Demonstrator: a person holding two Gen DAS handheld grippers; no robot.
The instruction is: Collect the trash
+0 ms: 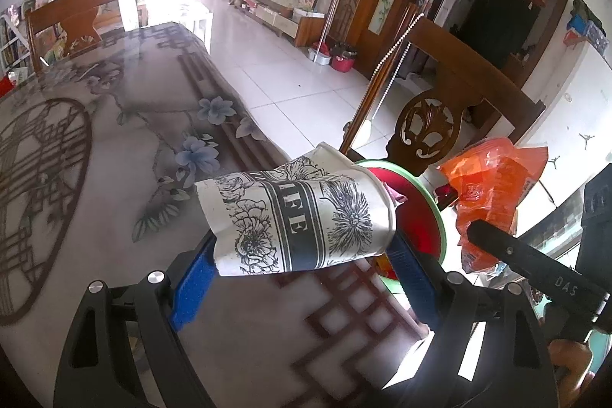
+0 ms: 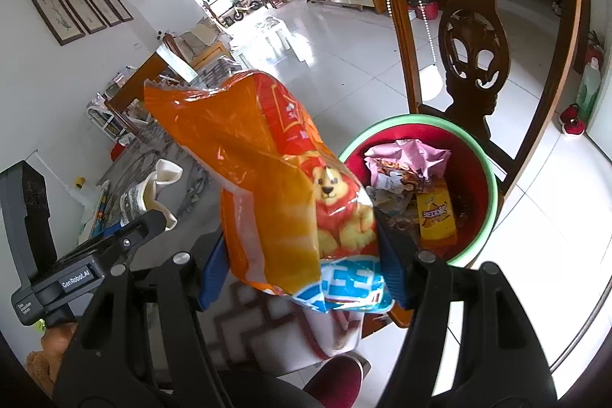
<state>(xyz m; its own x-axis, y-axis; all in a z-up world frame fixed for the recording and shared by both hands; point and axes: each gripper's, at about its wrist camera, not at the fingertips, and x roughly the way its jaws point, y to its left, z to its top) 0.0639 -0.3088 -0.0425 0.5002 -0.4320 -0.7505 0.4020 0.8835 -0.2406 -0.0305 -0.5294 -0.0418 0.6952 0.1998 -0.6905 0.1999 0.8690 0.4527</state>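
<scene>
My left gripper [image 1: 302, 251] is shut on a crushed white paper cup [image 1: 294, 217] with black flower print, held sideways above the table's corner. The cup's crumpled rim [image 2: 160, 186] also shows in the right wrist view. My right gripper [image 2: 302, 262] is shut on an orange snack bag [image 2: 264, 178] with a cartoon lion, held up just left of a red basin [image 2: 478, 155] with a green rim. The basin sits on a chair seat and holds several wrappers, among them a pink wrapper [image 2: 405, 155] and a yellow packet [image 2: 436, 217]. The basin [image 1: 424, 217] lies right behind the cup, and the snack bag [image 1: 493, 194] hangs beyond it.
A table [image 1: 95, 159] under a floral cloth fills the left. A carved wooden chair [image 2: 474, 52] with a bead string stands behind the basin. A second chair [image 1: 72, 18] is at the table's far end. White tiled floor [image 1: 298, 75] stretches beyond.
</scene>
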